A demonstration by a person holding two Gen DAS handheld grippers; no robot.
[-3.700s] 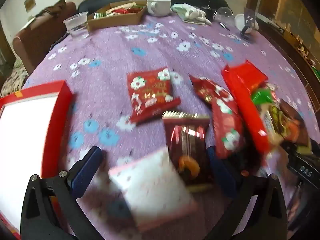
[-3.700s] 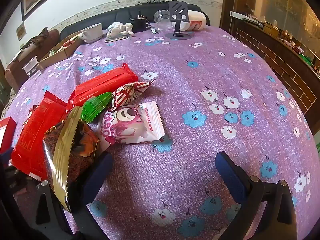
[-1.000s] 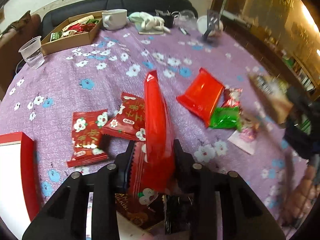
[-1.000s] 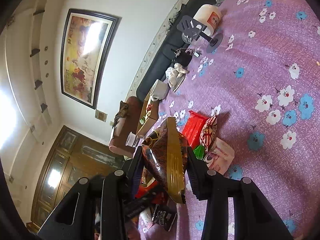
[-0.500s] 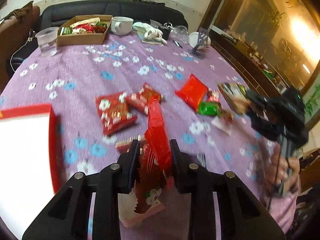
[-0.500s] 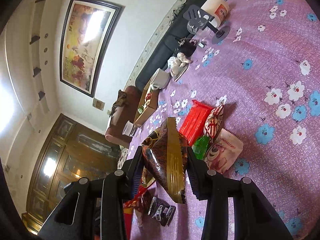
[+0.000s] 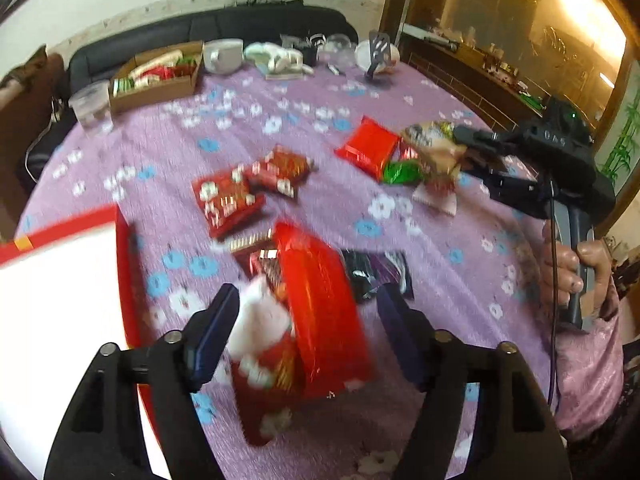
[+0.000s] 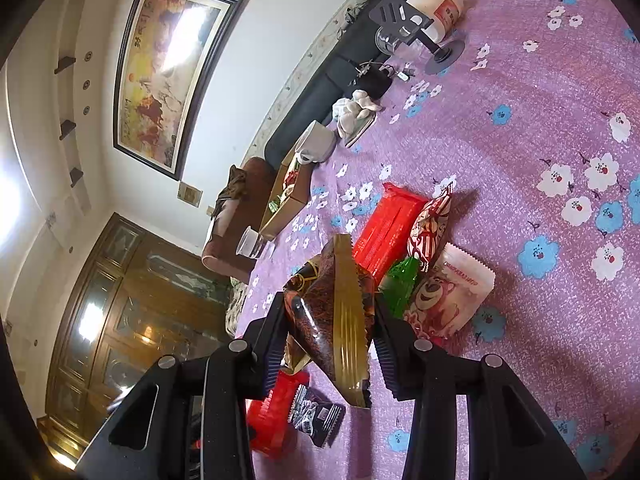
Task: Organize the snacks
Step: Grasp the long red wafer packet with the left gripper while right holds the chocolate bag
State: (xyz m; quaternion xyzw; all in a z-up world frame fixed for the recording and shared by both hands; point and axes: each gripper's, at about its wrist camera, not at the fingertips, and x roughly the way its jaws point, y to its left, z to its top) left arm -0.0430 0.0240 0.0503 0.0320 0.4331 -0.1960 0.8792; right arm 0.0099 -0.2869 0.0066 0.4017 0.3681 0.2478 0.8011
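Observation:
In the left wrist view my left gripper [image 7: 308, 296] hangs over a pile of snacks on the purple flowered cloth, its jaws opening. A long red packet [image 7: 324, 312] lies loose between them, clear of both pads, atop a pink-white packet [image 7: 260, 316] and a red flowered one. A black packet [image 7: 372, 268] lies just beyond. My right gripper [image 8: 330, 304] is shut on a brown and gold snack bag [image 8: 340, 320], held above the table. Beneath it lie a red packet [image 8: 388, 228], a green one [image 8: 400, 284] and a pink bear packet [image 8: 448, 296].
A red box [image 7: 124, 240] with a white inside sits at the left edge. Far back stand a cardboard box of snacks [image 7: 156, 76], a plastic cup [image 7: 90, 104], a white mug [image 7: 224, 56] and a phone stand [image 7: 378, 56]. A hand [image 7: 576, 264] grips the right tool.
The left jaws have spread apart and let go of the long red packet, which now lies tilted on the pile. The right gripper still holds the brown bag, barely moved.

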